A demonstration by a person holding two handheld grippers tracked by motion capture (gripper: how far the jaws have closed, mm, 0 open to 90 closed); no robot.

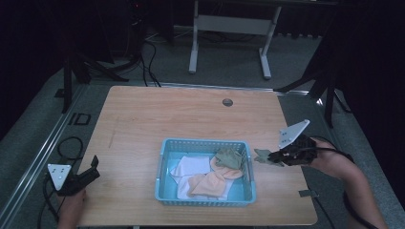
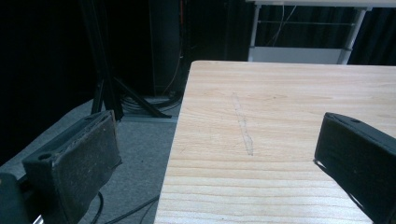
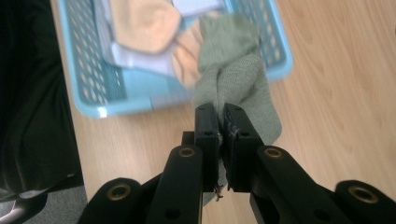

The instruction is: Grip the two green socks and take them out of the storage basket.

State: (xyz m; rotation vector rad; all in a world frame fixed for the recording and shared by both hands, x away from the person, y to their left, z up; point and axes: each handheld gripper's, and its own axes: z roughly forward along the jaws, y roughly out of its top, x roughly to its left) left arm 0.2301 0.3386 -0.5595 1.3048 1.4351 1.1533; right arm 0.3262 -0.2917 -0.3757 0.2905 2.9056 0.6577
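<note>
Just off the right wall of the light blue basket [image 1: 162, 164], the right gripper [image 1: 272, 157] pinches an olive-green sock [image 3: 243, 88] between jaws closed tight on the fabric. In the right gripper view the sock hangs over bare tabletop beside the basket's rim. Whether it is going in or coming out cannot be told. Inside the basket lie a second olive-green piece [image 1: 229, 157] at the right end, peach-coloured cloths [image 1: 210, 183] and white ones [image 1: 191, 166], loosely heaped. Judging from this, the sorting is partway through: one item is in hand and several are in the basket. The left gripper [image 1: 90, 171] hovers at the wooden table's [image 1: 143, 119] left front edge, well apart from the basket, its jaws spread wide and holding nothing. No brand, label or readable writing appears on the basket, the cloths or the table.
</note>
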